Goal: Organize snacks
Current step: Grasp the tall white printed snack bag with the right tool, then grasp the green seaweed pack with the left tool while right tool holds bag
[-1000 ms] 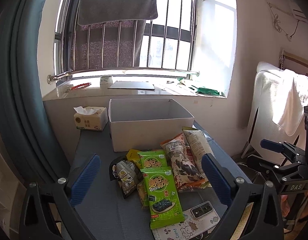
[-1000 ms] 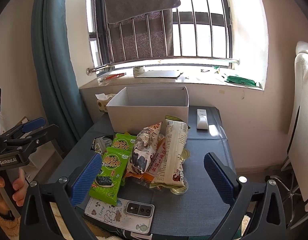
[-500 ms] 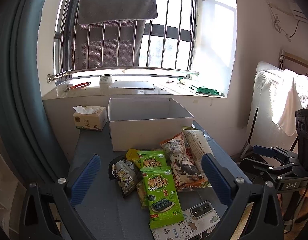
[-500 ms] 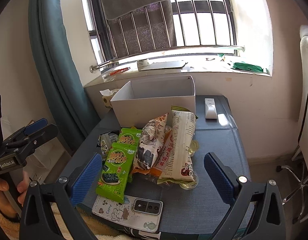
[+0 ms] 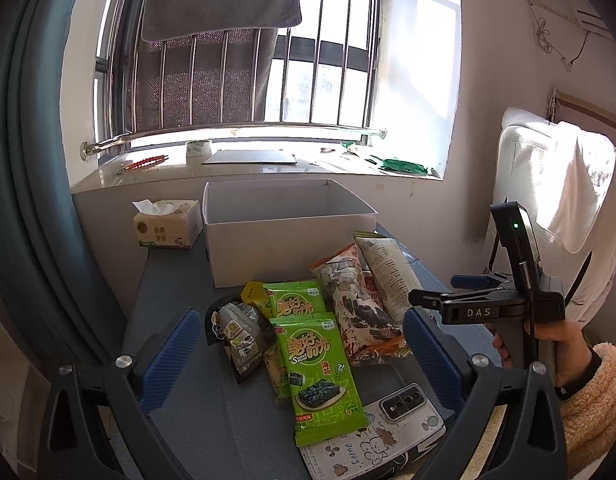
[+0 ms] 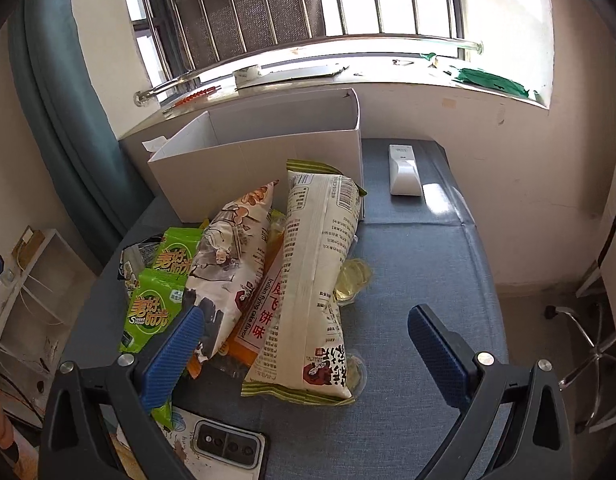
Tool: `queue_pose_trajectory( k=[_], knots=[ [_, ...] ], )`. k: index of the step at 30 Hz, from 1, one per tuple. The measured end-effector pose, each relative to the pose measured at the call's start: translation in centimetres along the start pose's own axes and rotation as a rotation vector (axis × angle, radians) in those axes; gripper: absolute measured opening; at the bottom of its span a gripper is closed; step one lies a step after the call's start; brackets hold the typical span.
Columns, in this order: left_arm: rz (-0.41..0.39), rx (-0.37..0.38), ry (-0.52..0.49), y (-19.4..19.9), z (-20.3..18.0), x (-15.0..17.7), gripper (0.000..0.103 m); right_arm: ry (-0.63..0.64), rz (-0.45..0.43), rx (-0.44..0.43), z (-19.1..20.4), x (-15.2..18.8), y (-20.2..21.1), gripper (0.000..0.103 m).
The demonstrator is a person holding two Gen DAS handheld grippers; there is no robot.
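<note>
A pile of snack packs lies on the blue table in front of an open white box (image 5: 288, 236), which also shows in the right wrist view (image 6: 264, 160). Two green seaweed packs (image 5: 318, 364) lie at the front, a dark small pack (image 5: 240, 336) at the left, a patterned bag (image 5: 356, 304) and a long cream bag (image 6: 320, 280) at the right. My left gripper (image 5: 300, 344) is open and empty, above the seaweed packs. My right gripper (image 6: 304, 344) is open and empty, low over the near end of the cream bag; it shows from the side in the left wrist view (image 5: 468, 300).
A phone (image 6: 228, 446) lies on a printed card at the table's front edge. A tissue box (image 5: 166, 224) stands left of the white box. A white remote (image 6: 404, 170) lies at the back right. A clear jelly cup (image 6: 352, 280) sits beside the cream bag.
My right gripper has moved forward and down, close over the snack pile. The left gripper has held nearly still. Nothing was taken hold of.
</note>
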State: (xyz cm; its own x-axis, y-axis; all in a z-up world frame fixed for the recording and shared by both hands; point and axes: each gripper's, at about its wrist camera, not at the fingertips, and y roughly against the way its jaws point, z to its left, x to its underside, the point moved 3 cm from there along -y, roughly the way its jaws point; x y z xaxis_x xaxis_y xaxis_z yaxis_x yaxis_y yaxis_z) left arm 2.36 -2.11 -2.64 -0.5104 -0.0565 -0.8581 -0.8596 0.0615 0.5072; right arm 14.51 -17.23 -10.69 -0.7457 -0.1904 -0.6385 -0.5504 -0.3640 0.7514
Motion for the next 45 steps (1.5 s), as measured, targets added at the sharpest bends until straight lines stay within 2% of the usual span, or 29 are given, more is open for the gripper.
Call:
queue_pose_trajectory(
  k=[2,5,7,9,12,15,22,28,34,36,39,41,45],
  knots=[
    [0.031,0.005,-0.007,-0.8,-0.1,0.6,0.103,0.015,0.031,0.016,-0.1,-0.3,-1.7,0.103],
    [0.055,0.034,0.009,-1.6,0.0,1.4,0.103,0.029,0.032,0.017,-0.1,-0.8,-3.5,0.103],
    [0.085,0.029,0.009,-2.3,0.0,2.1,0.103,0.016,0.059,-0.015,-0.3,-1.0,-4.8,0.092],
    [0.113,0.009,-0.005,-3.0,0.0,2.7,0.103,-0.005,0.107,-0.039,-0.4,-1.0,-6.0,0.036],
    [0.14,-0.001,-0.016,-3.7,0.0,3.4,0.103,-0.03,0.078,-0.043,-0.8,-1.1,-5.7,0.034],
    [0.169,0.0,-0.019,-4.5,-0.1,4.0,0.103,-0.077,0.032,-0.111,-1.4,-1.2,-4.1,0.034],
    [0.271,0.007,-0.002,-8.1,-1.3,5.2,0.103,-0.092,-0.059,-0.111,-1.6,-1.3,0.9,0.034],
    [0.358,-0.061,-0.023,-12.0,-2.3,6.4,0.103,-0.071,-0.136,-0.097,-0.6,0.6,5.5,0.034],
    [0.425,-0.123,-0.041,-14.6,-2.2,7.9,0.102,-0.089,-0.147,-0.078,-1.1,2.4,7.2,0.034],
    [0.422,-0.138,-0.071,-14.7,-2.2,8.2,0.097,-0.095,-0.151,-0.077,-1.4,2.6,7.5,0.034],
    [0.419,-0.133,-0.079,-14.3,-2.0,8.5,0.07,-0.104,-0.156,-0.077,-1.6,2.8,7.6,0.034],
    [0.414,-0.114,-0.06,-13.7,-1.3,8.5,0.068,-0.112,-0.159,-0.088,-1.7,2.9,7.7,0.034],
    [0.342,-0.097,-0.005,-11.1,0.7,7.7,0.067,-0.098,-0.163,-0.09,-1.4,2.9,7.8,0.034]
  ],
)
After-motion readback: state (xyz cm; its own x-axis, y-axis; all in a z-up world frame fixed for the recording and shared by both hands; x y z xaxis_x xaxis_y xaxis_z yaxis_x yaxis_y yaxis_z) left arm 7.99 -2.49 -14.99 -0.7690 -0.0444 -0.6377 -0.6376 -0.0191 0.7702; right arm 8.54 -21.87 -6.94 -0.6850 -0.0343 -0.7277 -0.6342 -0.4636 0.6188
